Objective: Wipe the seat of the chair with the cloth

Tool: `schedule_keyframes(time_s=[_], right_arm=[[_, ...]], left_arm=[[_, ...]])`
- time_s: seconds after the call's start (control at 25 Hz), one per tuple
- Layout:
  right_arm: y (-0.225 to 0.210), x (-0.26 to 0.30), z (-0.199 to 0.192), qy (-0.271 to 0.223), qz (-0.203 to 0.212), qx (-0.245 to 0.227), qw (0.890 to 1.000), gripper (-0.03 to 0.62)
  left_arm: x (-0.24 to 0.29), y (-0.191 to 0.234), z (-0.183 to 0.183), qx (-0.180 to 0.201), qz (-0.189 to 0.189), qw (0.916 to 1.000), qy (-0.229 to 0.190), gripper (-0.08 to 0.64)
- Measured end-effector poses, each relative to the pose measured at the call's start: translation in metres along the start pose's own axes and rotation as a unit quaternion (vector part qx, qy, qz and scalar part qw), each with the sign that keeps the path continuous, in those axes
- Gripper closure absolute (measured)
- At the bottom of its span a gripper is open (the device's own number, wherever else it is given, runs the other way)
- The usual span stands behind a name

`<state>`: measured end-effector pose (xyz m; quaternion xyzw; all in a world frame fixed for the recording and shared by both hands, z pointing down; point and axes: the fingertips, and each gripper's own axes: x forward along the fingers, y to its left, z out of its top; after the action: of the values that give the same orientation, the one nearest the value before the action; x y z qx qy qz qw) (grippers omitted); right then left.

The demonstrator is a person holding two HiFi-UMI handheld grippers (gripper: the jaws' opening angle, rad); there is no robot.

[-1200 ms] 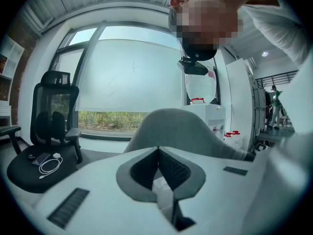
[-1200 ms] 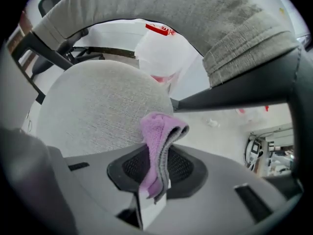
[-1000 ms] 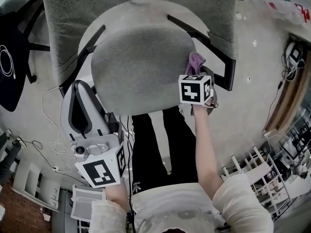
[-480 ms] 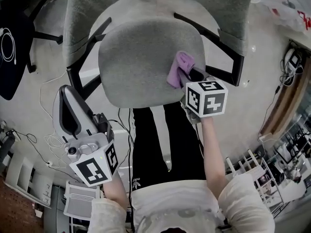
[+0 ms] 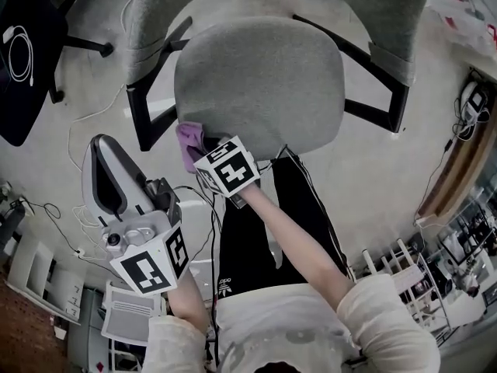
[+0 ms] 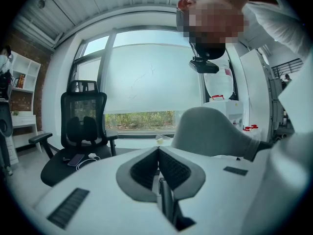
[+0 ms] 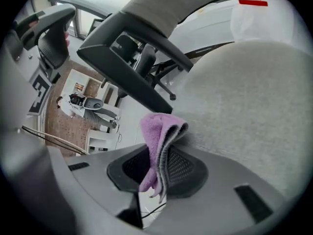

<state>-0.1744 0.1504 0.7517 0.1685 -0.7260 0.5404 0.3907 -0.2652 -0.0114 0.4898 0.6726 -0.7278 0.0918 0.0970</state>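
With your right gripper (image 7: 159,155) jaws clamped on the cloth (image 7: 155,131) at the seat's (image 7: 244,97) near-left edge, press flat and sweep right; the left gripper (image 6: 158,155) jaws are closed, empty.

black office chair (image 6: 84,126) by the window (image 6: 146,87), white shelf (image 6: 20,104) nearby

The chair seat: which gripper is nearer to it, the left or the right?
Right. The right gripper holds the purple cloth at the seat's front corner. The left gripper hangs apart from the seat, off its side toward the person, tongs shut and empty.
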Motion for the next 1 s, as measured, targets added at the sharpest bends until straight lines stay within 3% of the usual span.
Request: schedule_keyframes(time_s=[0.16, 0.44, 0.72, 1.0], right_arm=[[-0.005, 0.013, -0.005, 0.001, -0.016, -0.025, 1.0, 0.505], [-0.034, -0.013, -0.018, 0.002, -0.043, -0.05, 0.998, 0.505], [-0.091, -0.066, -0.043, -0.007, -0.092, -0.014, 0.996, 0.505], [-0.161, -0.134, -0.073, -0.007, -0.166, 0.004, 0.986, 0.505]], left_arm=[[0.0, 0.005, -0.005, 0.002, -0.005, 1.0, 0.003, 0.548], [0.008, -0.006, -0.002, 0.002, -0.025, 0.9997, 0.0, 0.548], [0.02, -0.034, 0.0, 0.009, -0.061, 0.9981, -0.001, 0.548], [0.026, -0.07, -0.001, 0.019, -0.097, 0.9951, 0.005, 0.548]])
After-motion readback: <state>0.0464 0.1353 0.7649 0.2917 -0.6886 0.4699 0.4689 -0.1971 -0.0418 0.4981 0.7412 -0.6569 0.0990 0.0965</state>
